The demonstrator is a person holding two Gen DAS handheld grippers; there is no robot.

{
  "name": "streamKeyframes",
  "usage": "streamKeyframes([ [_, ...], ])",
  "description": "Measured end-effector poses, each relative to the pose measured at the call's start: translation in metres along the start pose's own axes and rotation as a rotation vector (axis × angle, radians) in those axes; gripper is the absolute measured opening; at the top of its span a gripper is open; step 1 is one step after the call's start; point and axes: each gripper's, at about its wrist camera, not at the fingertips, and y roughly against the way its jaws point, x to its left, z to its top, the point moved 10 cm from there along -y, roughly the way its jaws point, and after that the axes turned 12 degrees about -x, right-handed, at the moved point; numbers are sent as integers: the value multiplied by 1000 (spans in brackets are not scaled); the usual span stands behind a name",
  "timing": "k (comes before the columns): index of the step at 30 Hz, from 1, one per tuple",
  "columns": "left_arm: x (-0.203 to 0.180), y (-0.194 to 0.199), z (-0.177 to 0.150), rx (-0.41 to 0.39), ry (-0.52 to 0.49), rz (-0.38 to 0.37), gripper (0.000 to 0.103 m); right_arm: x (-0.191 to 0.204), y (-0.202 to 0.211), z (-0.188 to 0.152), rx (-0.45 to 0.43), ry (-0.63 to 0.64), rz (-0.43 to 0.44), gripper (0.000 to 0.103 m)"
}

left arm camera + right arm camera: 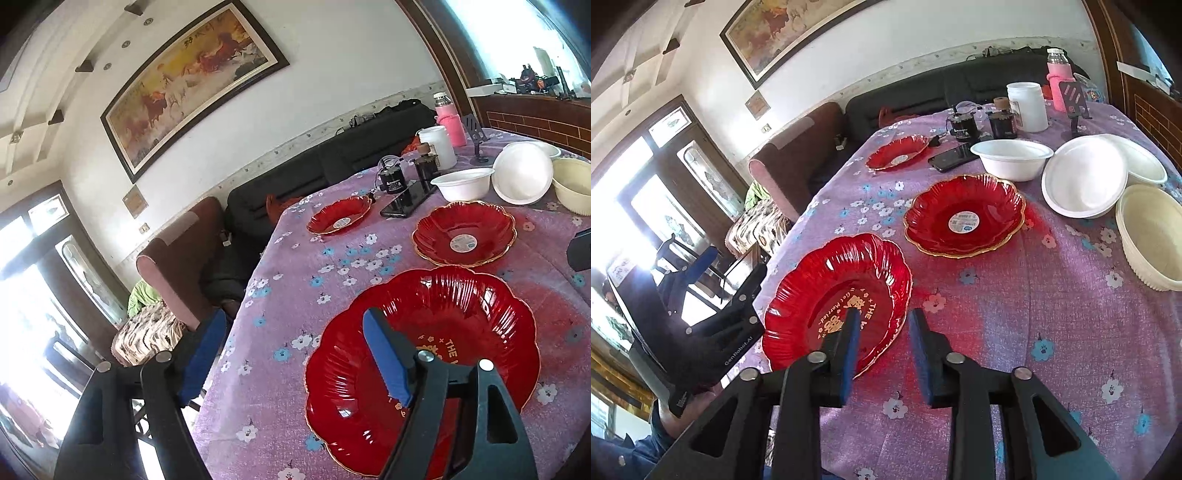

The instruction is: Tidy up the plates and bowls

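While the big red plate sits alone near the surface edge, both tongs, left wide and right narrow, hold nothing, and two red plates and the white bowls beyond it still need stacking.

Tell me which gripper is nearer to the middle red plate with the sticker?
Right. The right gripper is beside the near plate, facing the middle red plate; the left gripper hangs off the table's far-left edge.
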Motion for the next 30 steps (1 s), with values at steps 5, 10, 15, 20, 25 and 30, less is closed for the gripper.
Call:
streamKeyframes([
  [5, -1, 1, 1, -3, -6, 3, 77, 2, 2, 2, -6, 4, 7, 34],
  [10, -3, 0, 2, -4, -12, 0, 77, 0, 3, 3, -7, 1, 7, 34],
  [15, -6, 0, 5, -7, -20, -6, 77, -3, 3, 4, -9, -6, 3, 34],
  [20, -11, -4, 4, 17, 4, -55, 77, -11, 1, 6, -9, 24, -49, 34],
  [25, -11, -11, -3, 73, 106, -144, 77, -26, 5, 16, -74, 204, -270, 34],
  [30, -16, -14, -3, 87, 114, -163, 77, -32, 10, 25, -126, 349, -414, 41],
])
